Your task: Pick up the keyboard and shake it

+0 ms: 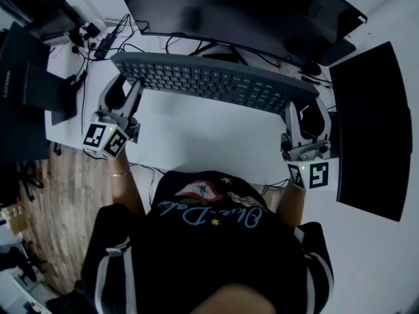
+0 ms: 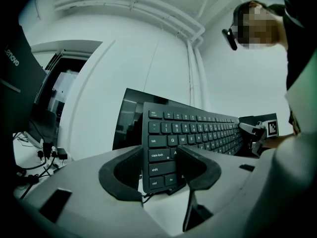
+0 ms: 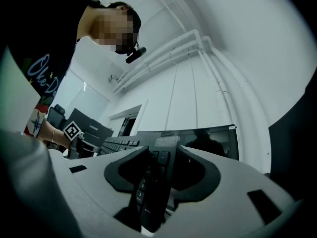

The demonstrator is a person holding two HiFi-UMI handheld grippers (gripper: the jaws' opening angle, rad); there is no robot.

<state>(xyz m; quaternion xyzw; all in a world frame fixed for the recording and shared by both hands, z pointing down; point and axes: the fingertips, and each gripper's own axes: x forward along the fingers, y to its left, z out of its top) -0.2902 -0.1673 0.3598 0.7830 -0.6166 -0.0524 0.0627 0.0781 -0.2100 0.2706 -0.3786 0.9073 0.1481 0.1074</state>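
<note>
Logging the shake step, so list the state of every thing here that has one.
keyboard: raised off the desk, held at both ends
left gripper: shut on the keyboard's left end
right gripper: shut on the keyboard's right end
monitor: screen dark
side screen: dark

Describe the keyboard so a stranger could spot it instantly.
Find the white desk, then the wide dark monitor at its back. Just before it is a long dark grey keyboard. It alone has rows of keys, with the left claw and right claw clamping its ends.
</note>
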